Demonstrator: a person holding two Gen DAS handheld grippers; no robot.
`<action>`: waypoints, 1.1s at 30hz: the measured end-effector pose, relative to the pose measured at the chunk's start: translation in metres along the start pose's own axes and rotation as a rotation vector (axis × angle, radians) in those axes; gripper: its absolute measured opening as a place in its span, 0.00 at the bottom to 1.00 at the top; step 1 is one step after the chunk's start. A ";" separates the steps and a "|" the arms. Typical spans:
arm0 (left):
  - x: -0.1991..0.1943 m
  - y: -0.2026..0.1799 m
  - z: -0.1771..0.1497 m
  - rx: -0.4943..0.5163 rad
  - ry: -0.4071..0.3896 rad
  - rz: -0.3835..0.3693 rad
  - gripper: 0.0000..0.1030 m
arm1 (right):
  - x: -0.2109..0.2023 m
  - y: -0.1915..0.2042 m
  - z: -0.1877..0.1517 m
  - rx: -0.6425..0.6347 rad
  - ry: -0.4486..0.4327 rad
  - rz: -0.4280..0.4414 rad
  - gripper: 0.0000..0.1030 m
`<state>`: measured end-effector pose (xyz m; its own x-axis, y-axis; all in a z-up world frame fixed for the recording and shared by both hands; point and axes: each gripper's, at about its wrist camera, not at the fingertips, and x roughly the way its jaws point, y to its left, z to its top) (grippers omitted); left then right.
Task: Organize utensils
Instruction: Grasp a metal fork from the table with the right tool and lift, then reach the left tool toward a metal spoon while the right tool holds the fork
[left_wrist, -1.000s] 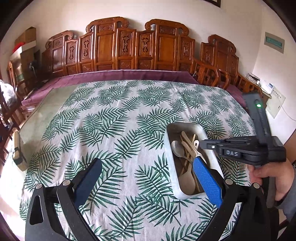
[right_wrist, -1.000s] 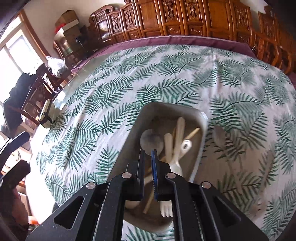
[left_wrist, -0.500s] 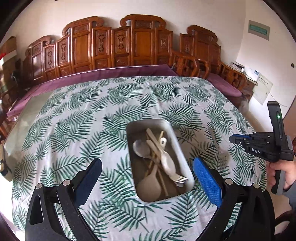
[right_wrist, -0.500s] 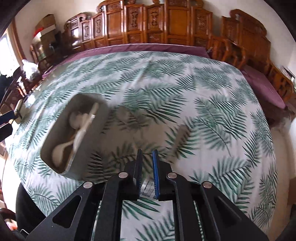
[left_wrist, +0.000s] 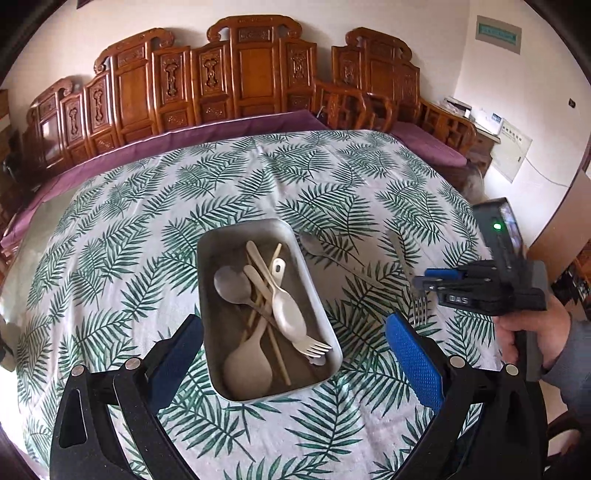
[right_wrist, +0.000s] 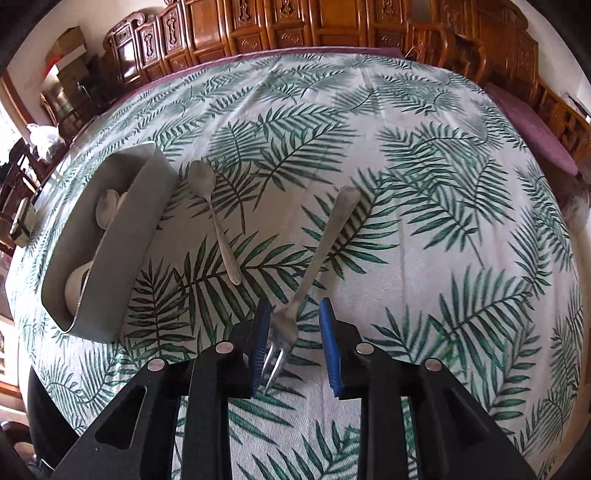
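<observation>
Straddling the metal fork (right_wrist: 295, 295), the right gripper (right_wrist: 293, 341) has its blue pads to either side of the fork's neck with daylight on both sides; its jaws are opening and nothing is pinched. That fork lies flat on the leaf-print tablecloth (right_wrist: 424, 229), tines toward the near edge, handle running away toward the far side. Left of it, apart from it, a metal spoon (right_wrist: 212, 206) lies on the cloth, bowl at the far end, just beside the right wall of the grey tray (left_wrist: 317, 295). Inside the tray sit a dark spoon (left_wrist: 231, 284), a pale spoon (left_wrist: 286, 310), a pale fork (left_wrist: 314, 347), a pale scoop (left_wrist: 247, 365) and what appear to be chopsticks (left_wrist: 273, 339), crossed over one another; the exact count is hard to read. Hovering at the near end of the tray, the left gripper (left_wrist: 293, 354) has its fingers spread wide, one on each side of the tray, gripping nothing. A person's hand (left_wrist: 532, 339) carries the right gripper at the table's right edge. Carved wooden chairs (left_wrist: 236, 74) line the far wall.
</observation>
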<state>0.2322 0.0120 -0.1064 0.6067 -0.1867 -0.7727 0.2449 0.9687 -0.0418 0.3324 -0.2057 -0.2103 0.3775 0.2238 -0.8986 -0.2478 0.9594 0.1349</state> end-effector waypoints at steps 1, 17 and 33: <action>0.001 -0.002 0.000 0.002 0.003 -0.001 0.92 | 0.004 0.001 0.001 0.000 0.007 0.004 0.29; 0.025 -0.035 0.015 -0.002 0.046 -0.009 0.92 | 0.006 -0.016 0.012 -0.032 0.041 -0.062 0.03; 0.096 -0.089 0.054 -0.014 0.098 0.017 0.79 | -0.017 -0.082 -0.014 0.027 -0.005 -0.009 0.03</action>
<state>0.3093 -0.1014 -0.1425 0.5339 -0.1543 -0.8314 0.2245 0.9738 -0.0365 0.3336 -0.2900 -0.2124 0.3837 0.2161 -0.8978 -0.2201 0.9656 0.1383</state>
